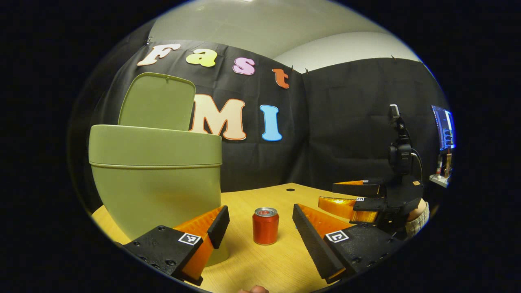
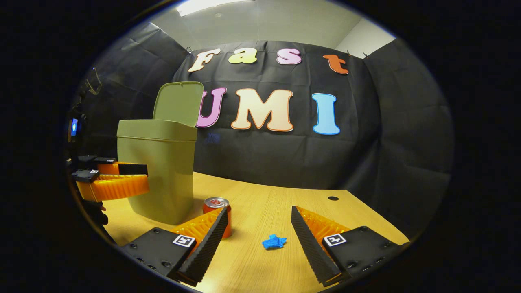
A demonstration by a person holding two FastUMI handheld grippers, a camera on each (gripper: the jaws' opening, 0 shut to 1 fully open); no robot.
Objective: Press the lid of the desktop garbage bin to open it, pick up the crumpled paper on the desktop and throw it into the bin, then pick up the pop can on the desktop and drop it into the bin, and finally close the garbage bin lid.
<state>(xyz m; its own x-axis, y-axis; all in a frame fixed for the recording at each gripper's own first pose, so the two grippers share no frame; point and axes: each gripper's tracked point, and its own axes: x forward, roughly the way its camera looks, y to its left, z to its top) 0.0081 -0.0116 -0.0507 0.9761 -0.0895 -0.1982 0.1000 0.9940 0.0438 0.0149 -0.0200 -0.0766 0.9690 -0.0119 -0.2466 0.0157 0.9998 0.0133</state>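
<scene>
Right gripper (image 2: 256, 234): nearest the lens in the right gripper view, jaws spread wide and holding nothing, ribbed pads facing each other low over the desk.
Crumpled paper (image 2: 274, 241): a small blue wad lying on the desk in the gap between the right gripper's fingers, a little ahead of the tips, touching neither.
Pop can (image 2: 217, 209): red, upright, silver top; in the right gripper view it stands just behind the left-hand fingertip, partly hidden by it, close to the bin's foot.
Left gripper (image 1: 260, 221): jaws wide apart and empty; in its own view the can (image 1: 265, 226) stands upright between and just beyond the fingertips, clear of both.
Bin (image 2: 156, 175): olive-green plastic, smooth, tapering downward, with a broad rim band; it stands on the desk left of the can.
Lid (image 2: 179, 103): swung up and standing nearly upright behind the opening.
Desk (image 2: 260, 203): pale wood grain, a small dark round hole (image 2: 333, 198) near its far edge; bare surface lies right of the paper out to the desk's edge.
Backdrop: black creased cloth close behind the desk.
</scene>
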